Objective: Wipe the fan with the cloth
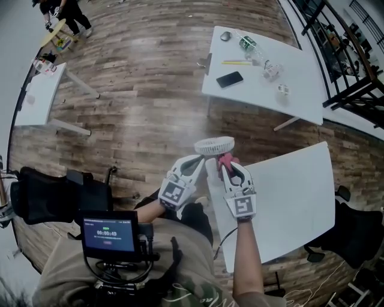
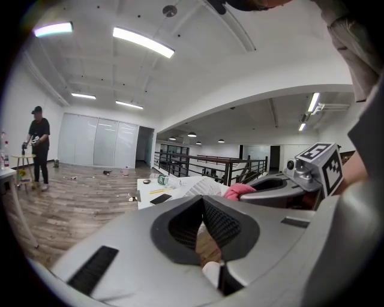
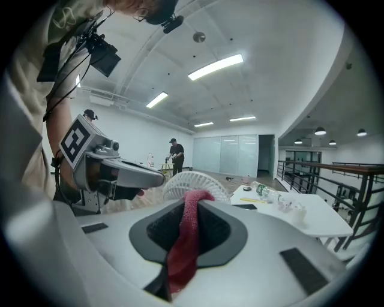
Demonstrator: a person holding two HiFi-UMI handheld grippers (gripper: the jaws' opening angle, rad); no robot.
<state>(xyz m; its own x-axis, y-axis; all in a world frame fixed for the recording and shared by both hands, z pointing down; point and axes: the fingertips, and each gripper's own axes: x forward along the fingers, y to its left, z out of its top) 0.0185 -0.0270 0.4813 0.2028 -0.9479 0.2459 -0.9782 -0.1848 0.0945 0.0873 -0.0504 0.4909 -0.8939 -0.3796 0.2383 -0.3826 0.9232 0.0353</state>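
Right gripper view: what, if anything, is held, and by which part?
The right gripper pinches the red cloth along a bunched fold, one end poking past the tips.

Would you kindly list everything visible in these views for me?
fan: one, white, held up ahead
cloth: one, pink-red, pinched beside the fan
tables: three, white, on the wooden floor
phone: one, black, far table
bottle: one, clear with green label, far table
chairs: two, black, left and right edges
bystander: one, dark clothes, far left
railing: one, black, far right
screen: one, blue-lit, chest-mounted
left gripper: one, grey-white, shut on the fan
right gripper: one, grey-white, shut on the cloth
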